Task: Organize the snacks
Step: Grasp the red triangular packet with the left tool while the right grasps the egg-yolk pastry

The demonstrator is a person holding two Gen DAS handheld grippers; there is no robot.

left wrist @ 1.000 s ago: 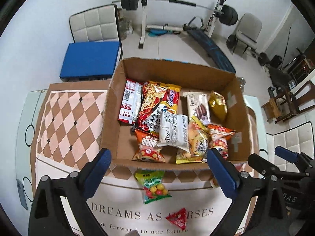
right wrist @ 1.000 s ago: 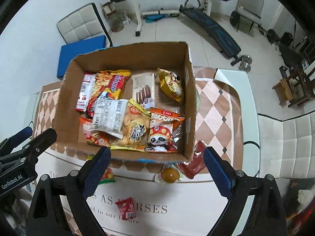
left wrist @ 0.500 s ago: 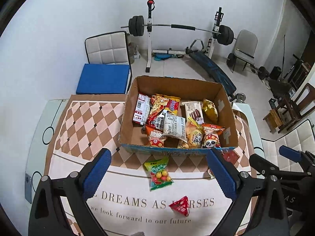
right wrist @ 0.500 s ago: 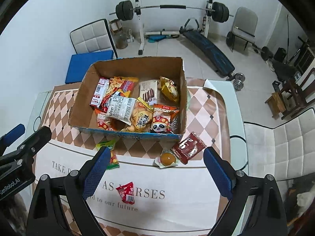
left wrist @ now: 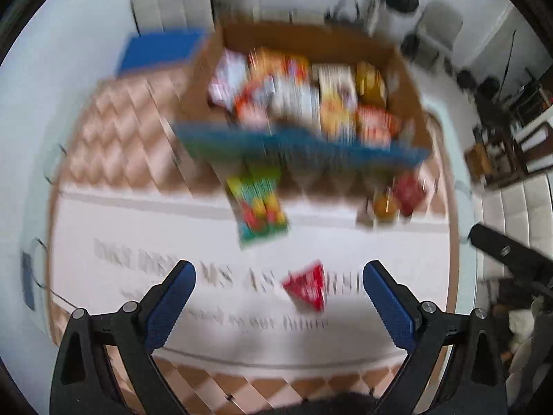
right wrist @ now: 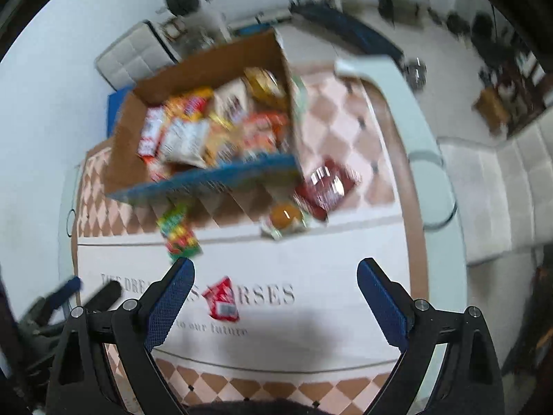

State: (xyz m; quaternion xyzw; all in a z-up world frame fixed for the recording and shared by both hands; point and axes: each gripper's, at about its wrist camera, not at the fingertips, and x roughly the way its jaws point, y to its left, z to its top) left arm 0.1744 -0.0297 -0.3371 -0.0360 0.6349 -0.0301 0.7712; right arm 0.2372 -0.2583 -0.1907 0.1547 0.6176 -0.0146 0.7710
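Checkered tablecloth [right wrist: 338, 131] carries a light, crinkly red triangular packet [right wrist: 221, 299]; pinch its flat middle. Left gripper [left wrist: 276, 297] and right gripper [right wrist: 274, 294] gape empty.

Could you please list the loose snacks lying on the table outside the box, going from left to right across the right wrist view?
Green candy bag → small red packet → clear-wrapped orange snack → dark red packet. All four lie on the tablecloth, in front of or beside the cardboard box.
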